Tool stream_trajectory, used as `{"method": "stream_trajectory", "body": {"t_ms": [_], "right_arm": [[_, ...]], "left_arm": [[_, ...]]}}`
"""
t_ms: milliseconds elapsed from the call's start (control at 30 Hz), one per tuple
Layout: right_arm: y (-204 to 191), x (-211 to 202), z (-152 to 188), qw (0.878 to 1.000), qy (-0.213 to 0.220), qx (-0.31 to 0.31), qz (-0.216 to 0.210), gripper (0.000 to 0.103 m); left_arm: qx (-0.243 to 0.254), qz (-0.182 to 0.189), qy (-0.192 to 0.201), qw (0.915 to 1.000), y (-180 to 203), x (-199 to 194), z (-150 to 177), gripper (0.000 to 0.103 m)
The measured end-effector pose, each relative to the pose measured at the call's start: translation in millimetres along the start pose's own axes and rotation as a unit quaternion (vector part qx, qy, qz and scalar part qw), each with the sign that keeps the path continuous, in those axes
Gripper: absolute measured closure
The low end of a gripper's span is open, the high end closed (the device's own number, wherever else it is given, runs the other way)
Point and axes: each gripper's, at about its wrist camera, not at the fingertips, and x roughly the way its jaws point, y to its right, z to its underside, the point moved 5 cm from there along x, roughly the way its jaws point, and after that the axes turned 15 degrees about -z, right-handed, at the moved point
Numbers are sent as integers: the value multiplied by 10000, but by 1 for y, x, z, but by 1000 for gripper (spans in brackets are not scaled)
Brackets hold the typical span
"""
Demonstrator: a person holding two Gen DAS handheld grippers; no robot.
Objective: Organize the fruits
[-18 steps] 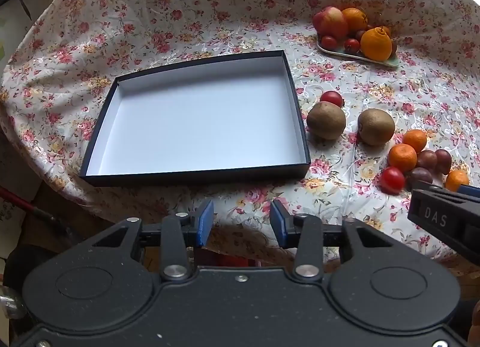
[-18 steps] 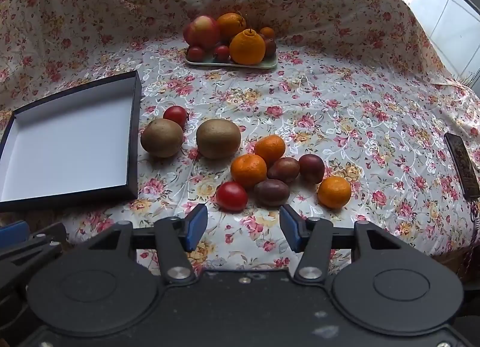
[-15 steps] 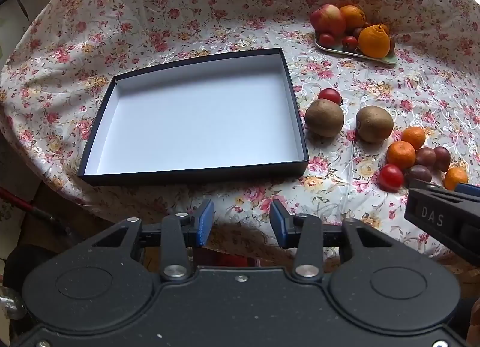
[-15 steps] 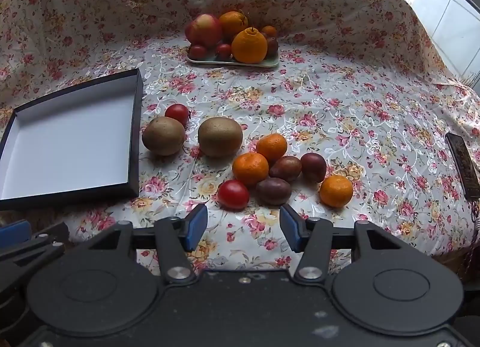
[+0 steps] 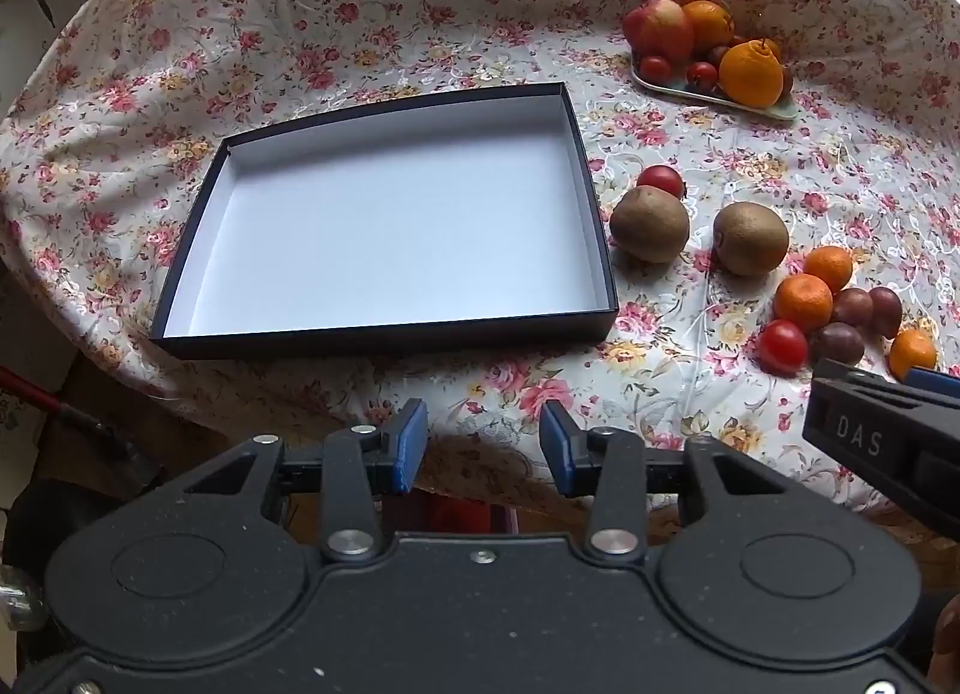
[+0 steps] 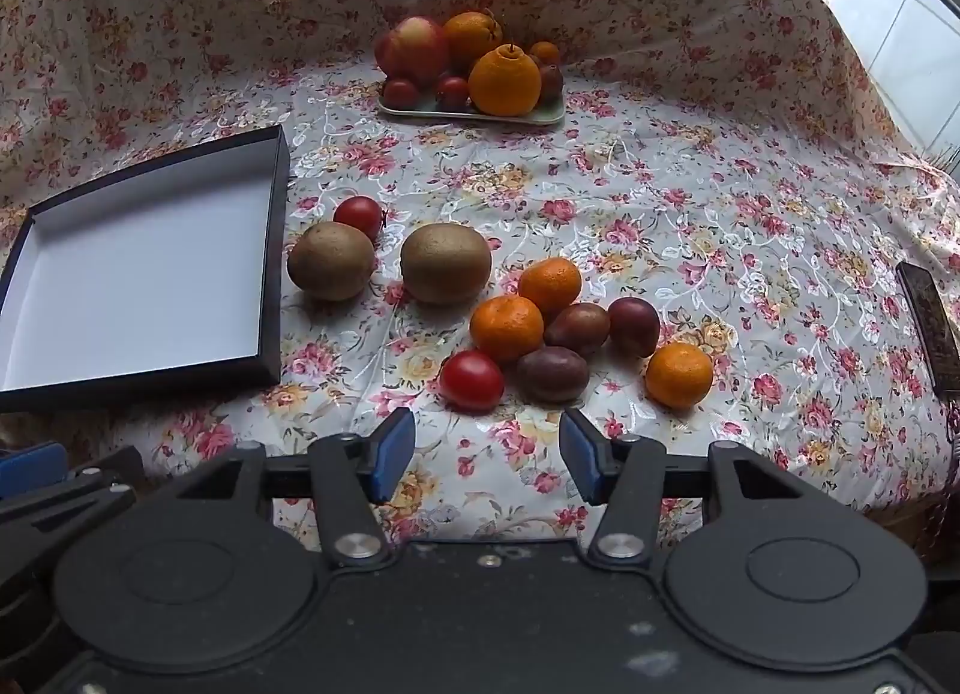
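An empty black box with a white inside (image 5: 384, 226) (image 6: 138, 268) lies on the floral cloth. To its right are two brown kiwis (image 5: 649, 223) (image 6: 445, 264), red tomatoes (image 6: 471, 381) (image 5: 660, 180), small oranges (image 6: 507, 328) (image 5: 804, 303) and dark purple fruits (image 6: 552, 373). My left gripper (image 5: 483, 445) hangs open over the table's near edge, below the box. My right gripper (image 6: 486, 457) is open just short of the near tomato and holds nothing.
A pale tray (image 6: 414, 107) (image 5: 774, 109) at the back holds an apple, oranges and small red fruits. A dark flat remote-like object (image 6: 927, 328) lies at the right edge. The cloth rises behind. The other gripper's body shows at right (image 5: 882, 442).
Both grippers have moved slightly forward and upward, so the fruits and box sit a little lower in view. Neither gripper has changed its opening.
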Motion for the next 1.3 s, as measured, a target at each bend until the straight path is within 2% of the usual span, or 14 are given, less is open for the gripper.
{"method": "stream_trajectory", "body": {"t_ms": [1300], "right_arm": [[1, 5, 3, 9998, -177, 57, -69, 48]], "left_arm": [[52, -23, -57, 10000, 4, 1, 6, 52]]}}
